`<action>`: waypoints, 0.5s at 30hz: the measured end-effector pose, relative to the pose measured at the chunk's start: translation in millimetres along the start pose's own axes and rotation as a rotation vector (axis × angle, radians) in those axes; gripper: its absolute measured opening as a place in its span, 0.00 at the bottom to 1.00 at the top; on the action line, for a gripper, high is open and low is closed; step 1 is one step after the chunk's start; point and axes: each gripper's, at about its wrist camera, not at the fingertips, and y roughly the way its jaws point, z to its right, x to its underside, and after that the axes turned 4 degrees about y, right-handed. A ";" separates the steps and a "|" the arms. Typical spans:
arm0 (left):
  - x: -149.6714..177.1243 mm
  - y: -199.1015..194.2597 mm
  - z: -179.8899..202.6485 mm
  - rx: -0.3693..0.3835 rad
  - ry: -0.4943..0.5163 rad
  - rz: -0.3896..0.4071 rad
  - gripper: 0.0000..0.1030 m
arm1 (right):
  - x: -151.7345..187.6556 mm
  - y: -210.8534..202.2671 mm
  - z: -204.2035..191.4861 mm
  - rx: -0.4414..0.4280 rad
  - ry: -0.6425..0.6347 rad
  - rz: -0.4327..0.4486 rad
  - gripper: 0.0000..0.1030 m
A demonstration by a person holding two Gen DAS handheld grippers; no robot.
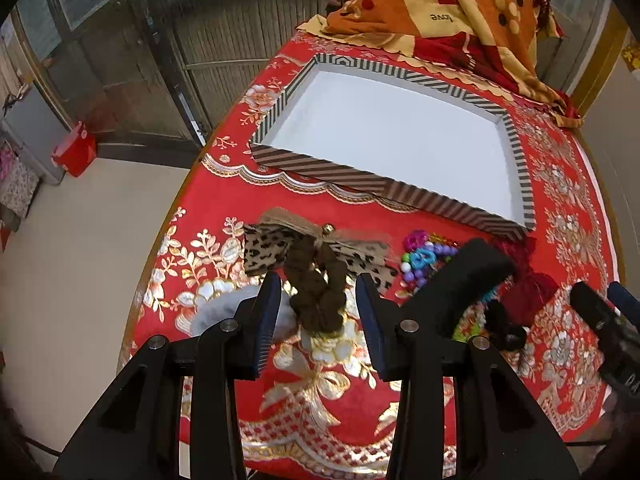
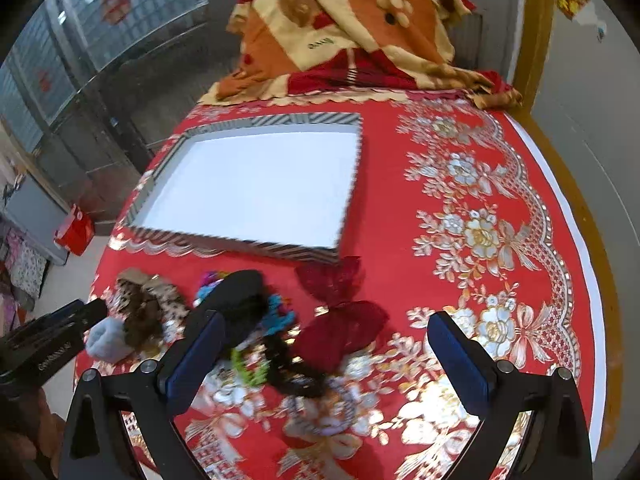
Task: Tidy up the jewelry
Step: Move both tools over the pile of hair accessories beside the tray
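Both my claws point down over the accessories: my left gripper is half open around the brown scrunchie, pads not yet pressing, and my right gripper gapes wide and empty above the red lace bow. I should close on the scrunchie's bunched middle, lift it straight, then carry it to the empty striped tray beyond

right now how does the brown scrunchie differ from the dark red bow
The brown scrunchie is a plain, bunched loop of solid cloth; the dark red bow is see-through lace, pinched at the middle with two wings spread out. The scrunchie lies between the open fingers of the left gripper, while the bow lies ahead of the wide-open right gripper, nearer the striped tray. Neither is gripped; both rest on the red tablecloth, outside the tray.
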 end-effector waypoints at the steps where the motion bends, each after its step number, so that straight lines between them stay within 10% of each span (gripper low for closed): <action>1: 2.2 -1.5 1.0 -0.001 -0.001 0.004 0.37 | 1.6 -1.3 -3.4 0.003 -0.005 -0.002 0.98; 15: 18.1 -17.0 5.2 -0.001 0.001 0.027 0.37 | 13.9 -16.3 -23.7 -0.012 -0.018 0.007 0.98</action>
